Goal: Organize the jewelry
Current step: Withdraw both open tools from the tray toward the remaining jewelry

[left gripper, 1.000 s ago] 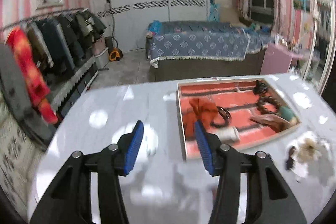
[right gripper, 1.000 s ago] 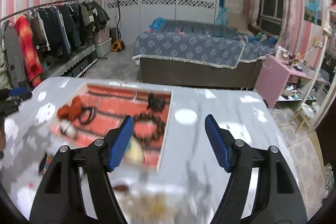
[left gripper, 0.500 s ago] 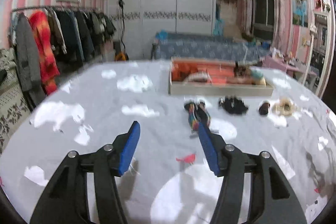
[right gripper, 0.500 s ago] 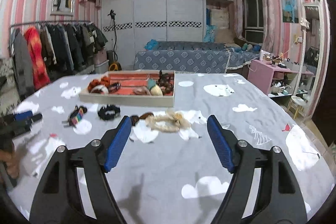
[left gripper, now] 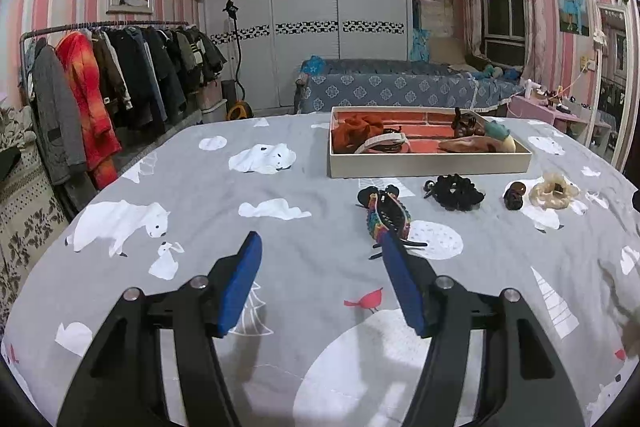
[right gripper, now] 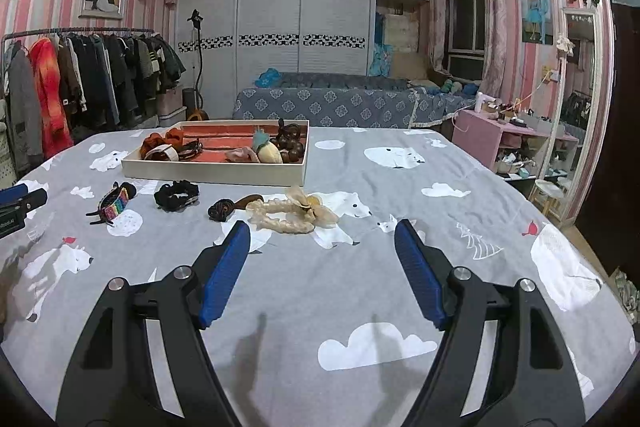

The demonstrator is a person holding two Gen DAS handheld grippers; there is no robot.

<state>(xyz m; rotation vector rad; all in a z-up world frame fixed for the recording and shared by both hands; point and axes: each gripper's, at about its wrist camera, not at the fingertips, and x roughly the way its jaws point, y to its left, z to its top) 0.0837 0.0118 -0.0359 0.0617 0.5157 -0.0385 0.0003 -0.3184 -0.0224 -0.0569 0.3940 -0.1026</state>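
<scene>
A shallow tray with a red lining holds several hair ties, beads and clips. In front of it on the grey bedspread lie a rainbow hair claw, a black scrunchie, a small dark brown piece and a cream scrunchie. My left gripper is open and empty, low over the spread, its right finger just short of the rainbow claw. My right gripper is open and empty, just short of the cream scrunchie.
A clothes rack stands at the left. A bed with a blue cover lies behind the table. A pink side table and a mirror stand at the right. The left gripper shows at the left edge of the right wrist view.
Both grippers have come down from looking onto the tray to a low, level pose over the spread in front of the loose pieces. Both stayed open.
</scene>
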